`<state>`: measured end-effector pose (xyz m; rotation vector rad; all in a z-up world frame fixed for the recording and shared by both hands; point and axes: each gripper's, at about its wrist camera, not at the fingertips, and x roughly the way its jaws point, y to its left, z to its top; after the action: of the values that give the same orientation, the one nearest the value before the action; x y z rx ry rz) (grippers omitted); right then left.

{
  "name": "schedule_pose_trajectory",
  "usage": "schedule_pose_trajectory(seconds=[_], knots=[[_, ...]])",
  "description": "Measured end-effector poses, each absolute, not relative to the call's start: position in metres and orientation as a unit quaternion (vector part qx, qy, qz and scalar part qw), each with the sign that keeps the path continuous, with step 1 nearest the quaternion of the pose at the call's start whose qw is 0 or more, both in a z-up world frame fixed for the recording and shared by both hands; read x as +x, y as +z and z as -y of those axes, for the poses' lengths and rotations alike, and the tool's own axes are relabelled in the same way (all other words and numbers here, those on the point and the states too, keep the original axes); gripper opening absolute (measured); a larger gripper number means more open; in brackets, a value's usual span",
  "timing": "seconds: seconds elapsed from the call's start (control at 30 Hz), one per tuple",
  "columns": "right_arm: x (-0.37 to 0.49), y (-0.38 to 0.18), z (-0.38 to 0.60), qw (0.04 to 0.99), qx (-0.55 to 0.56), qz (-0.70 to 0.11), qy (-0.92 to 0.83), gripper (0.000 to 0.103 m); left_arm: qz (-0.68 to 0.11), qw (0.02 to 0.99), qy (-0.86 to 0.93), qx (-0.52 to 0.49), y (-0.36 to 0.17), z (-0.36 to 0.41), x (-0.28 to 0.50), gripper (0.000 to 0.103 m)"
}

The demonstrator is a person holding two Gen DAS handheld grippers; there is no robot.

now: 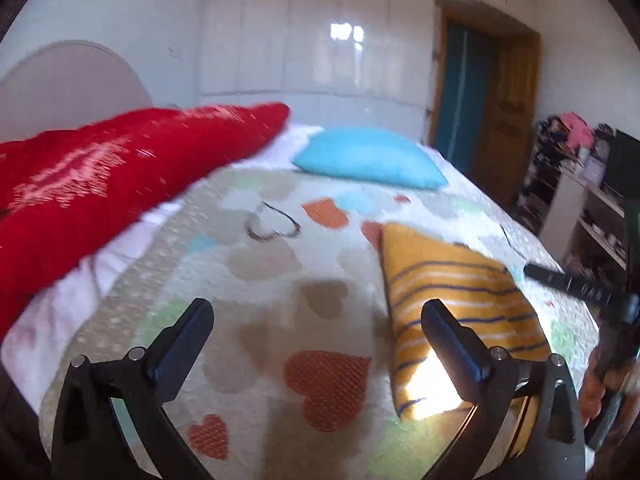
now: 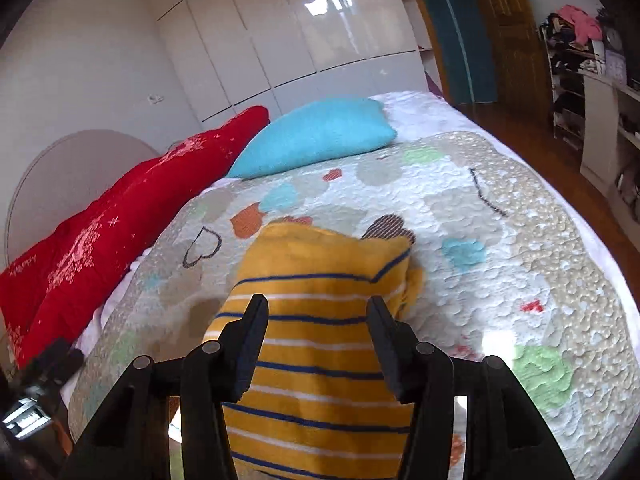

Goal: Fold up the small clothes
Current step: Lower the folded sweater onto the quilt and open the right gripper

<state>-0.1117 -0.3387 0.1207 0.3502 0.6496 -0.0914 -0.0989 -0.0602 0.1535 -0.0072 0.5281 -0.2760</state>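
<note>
A small yellow garment with blue and white stripes (image 1: 452, 300) lies folded on the heart-patterned bedspread (image 1: 280, 264). It also shows in the right wrist view (image 2: 320, 320). My left gripper (image 1: 316, 320) is open and empty, hovering over the bedspread just left of the garment. My right gripper (image 2: 316, 320) is open, hovering directly above the garment with its jaws either side of it, holding nothing. The right gripper also shows at the right edge of the left wrist view (image 1: 580, 284).
A red pillow (image 1: 100, 184) lies along the bed's left side and a blue pillow (image 1: 368, 156) at the far end. White wardrobes (image 1: 312, 40), a wooden door (image 1: 508, 120) and cluttered shelves (image 1: 588, 196) stand beyond the bed.
</note>
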Motion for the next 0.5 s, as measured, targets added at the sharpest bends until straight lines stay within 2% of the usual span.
schedule_pose_trajectory(seconds=[0.2, 0.43, 0.5], knots=[[-0.111, 0.052, 0.324, 0.902, 0.179, -0.387, -0.068, 0.053, -0.247, 0.955, -0.148, -0.067, 0.182, 0.024, -0.127, 0.103], [-0.179, 0.055, 0.327, 0.896, 0.184, -0.388, -0.111, 0.054, -0.243, 0.963, -0.112, -0.019, 0.172, 0.02, -0.16, 0.103], [-0.202, 0.063, 0.328, 0.897, 0.193, -0.377, -0.122, 0.059, -0.258, 0.959, -0.113, -0.012, 0.164, 0.024, -0.168, 0.103]])
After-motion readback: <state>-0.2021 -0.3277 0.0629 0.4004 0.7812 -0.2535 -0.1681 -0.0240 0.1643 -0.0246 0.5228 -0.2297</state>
